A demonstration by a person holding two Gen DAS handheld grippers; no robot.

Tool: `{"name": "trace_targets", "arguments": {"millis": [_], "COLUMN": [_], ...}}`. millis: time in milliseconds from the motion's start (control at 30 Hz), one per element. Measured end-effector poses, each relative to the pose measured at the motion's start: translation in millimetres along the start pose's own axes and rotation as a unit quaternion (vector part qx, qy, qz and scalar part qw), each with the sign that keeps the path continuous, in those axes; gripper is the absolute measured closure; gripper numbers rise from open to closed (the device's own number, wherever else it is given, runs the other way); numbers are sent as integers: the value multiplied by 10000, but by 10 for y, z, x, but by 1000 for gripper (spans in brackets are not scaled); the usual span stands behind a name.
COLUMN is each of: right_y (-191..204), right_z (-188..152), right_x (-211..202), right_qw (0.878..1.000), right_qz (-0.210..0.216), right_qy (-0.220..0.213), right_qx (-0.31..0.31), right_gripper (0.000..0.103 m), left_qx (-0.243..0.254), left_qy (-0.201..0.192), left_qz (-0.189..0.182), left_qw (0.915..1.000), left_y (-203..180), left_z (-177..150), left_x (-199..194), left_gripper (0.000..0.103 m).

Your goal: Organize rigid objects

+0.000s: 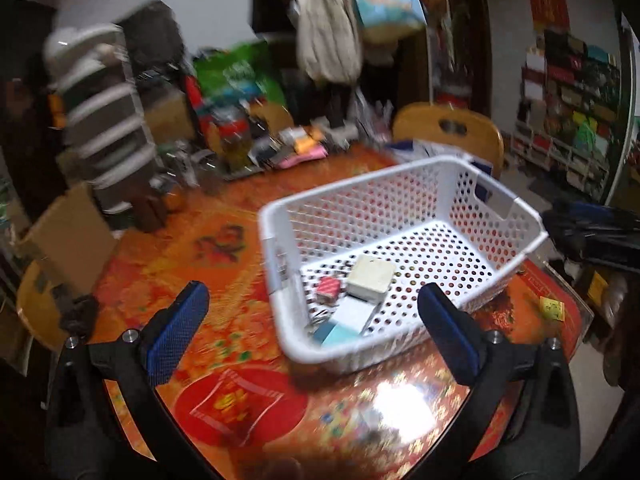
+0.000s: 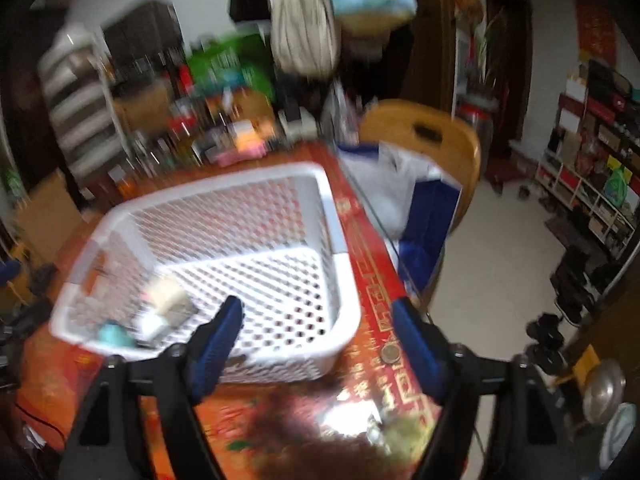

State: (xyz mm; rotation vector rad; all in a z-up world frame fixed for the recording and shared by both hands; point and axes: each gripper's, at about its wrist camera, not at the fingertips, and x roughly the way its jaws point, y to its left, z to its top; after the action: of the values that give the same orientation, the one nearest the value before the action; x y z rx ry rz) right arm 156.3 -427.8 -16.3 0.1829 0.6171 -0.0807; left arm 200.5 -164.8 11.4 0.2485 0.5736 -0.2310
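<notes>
while both tools hang above the red patterned table (image 1: 160, 272), the left gripper (image 1: 312, 320) and right gripper (image 2: 318, 332) are spread wide, holding nothing. the white basket (image 1: 400, 172) sits right of centre, with a cream box (image 1: 370, 278), red block (image 1: 329, 286) and teal pieces (image 1: 336, 336) in its near-left corner.

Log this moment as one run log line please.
left claw: open, empty | right claw: open, empty | white basket: on table, holds cream box, small red item | frames blurred
</notes>
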Motion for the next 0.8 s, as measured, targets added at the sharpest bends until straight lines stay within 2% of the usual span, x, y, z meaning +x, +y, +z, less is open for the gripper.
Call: {"name": "trace_targets", "arguments": {"millis": [67, 167, 233, 433, 500, 633, 800], "right_y": [123, 402, 564, 912, 978, 1007, 1027], "right_z": [-168, -447, -581, -938, -1013, -1148, -1355], "right_x": [-451, -1015, -1256, -1670, -1740, -1816, -1885], "right_qw": [9984, 9929, 9902, 9869, 9867, 9885, 9900], "right_qz": [194, 255, 309, 565, 596, 646, 636], "right_qy": [-531, -1134, -1305, -1417, -1430, -1299, -1197], "right_qx": [32, -234, -394, -519, -493, -427, -384], "right_gripper": [1, 0, 0, 0, 0, 0, 0], "left_qx": [-247, -534, -620, -518, -407, -352, -421], "left_qy": [-279, -374, -369, -541, -493, -508, -702], "left_qz": [1, -77, -170, -290, -336, -454, -330], "left_qw": [9993, 9978, 9972, 9968, 9974, 9971, 9961], "left_y": [153, 327, 389, 342, 278, 189, 177], "left_z": [-208, -452, -567, -921, -1024, -1146, -1273], "left_x": [-342, -668, -824, -1290, -1421, -1639, -1914], "left_gripper": [0, 0, 0, 0, 0, 0, 0]}}
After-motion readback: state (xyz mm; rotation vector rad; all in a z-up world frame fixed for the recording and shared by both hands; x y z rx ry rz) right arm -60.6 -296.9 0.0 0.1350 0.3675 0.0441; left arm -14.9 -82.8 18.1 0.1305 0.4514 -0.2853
